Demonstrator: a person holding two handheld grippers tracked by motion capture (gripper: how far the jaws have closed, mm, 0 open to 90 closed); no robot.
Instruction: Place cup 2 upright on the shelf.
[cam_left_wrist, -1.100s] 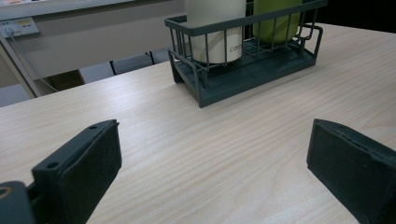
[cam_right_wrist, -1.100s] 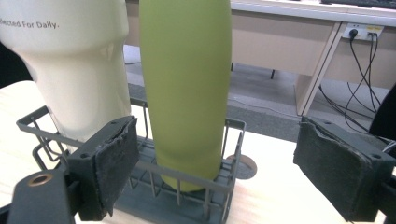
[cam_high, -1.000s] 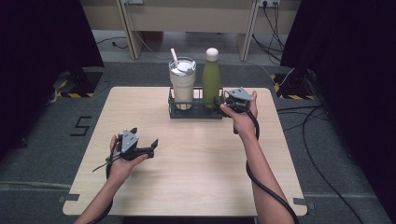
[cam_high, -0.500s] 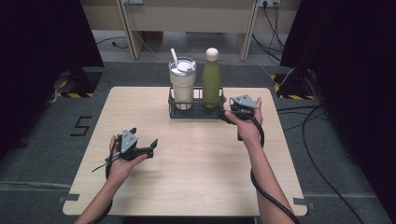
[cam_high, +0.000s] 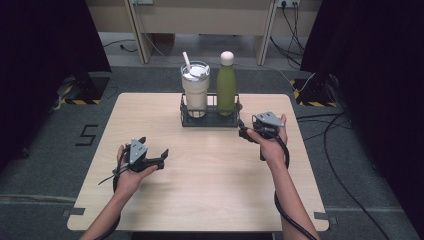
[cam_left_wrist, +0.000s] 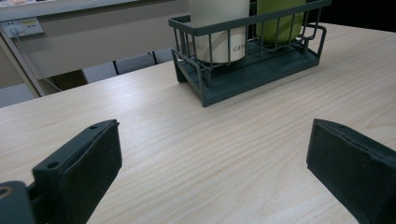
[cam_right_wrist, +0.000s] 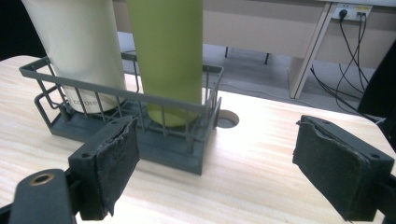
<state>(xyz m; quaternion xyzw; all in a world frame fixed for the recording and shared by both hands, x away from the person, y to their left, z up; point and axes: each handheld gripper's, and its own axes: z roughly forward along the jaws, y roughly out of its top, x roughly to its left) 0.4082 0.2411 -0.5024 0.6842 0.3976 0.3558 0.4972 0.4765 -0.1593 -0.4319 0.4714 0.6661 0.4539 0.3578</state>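
Note:
A dark wire basket (cam_high: 210, 123) stands at the table's far middle. It holds a cream tumbler (cam_high: 195, 91) with a lid and straw, and to its right a green bottle (cam_high: 226, 87) with a white cap. My right gripper (cam_high: 243, 133) hovers just off the basket's right end, jaws open and nothing between them. In the right gripper view the basket (cam_right_wrist: 156, 151), tumbler (cam_right_wrist: 79, 46) and bottle (cam_right_wrist: 166, 51) lie close ahead of the right gripper (cam_right_wrist: 215, 163). My left gripper (cam_high: 156, 148) rests open and empty at the front left; its view shows the basket (cam_left_wrist: 243, 81) farther off.
The light wooden table (cam_high: 210, 200) has a small round hole (cam_right_wrist: 227, 120) just beyond the basket's right end. Cables run over the grey floor at the right (cam_high: 345, 145). Desk legs and a wall socket stand behind the table.
My right gripper has drawn back from beside the bottle, toward the person and to the right, and a little lower. The left gripper has stayed where it was.

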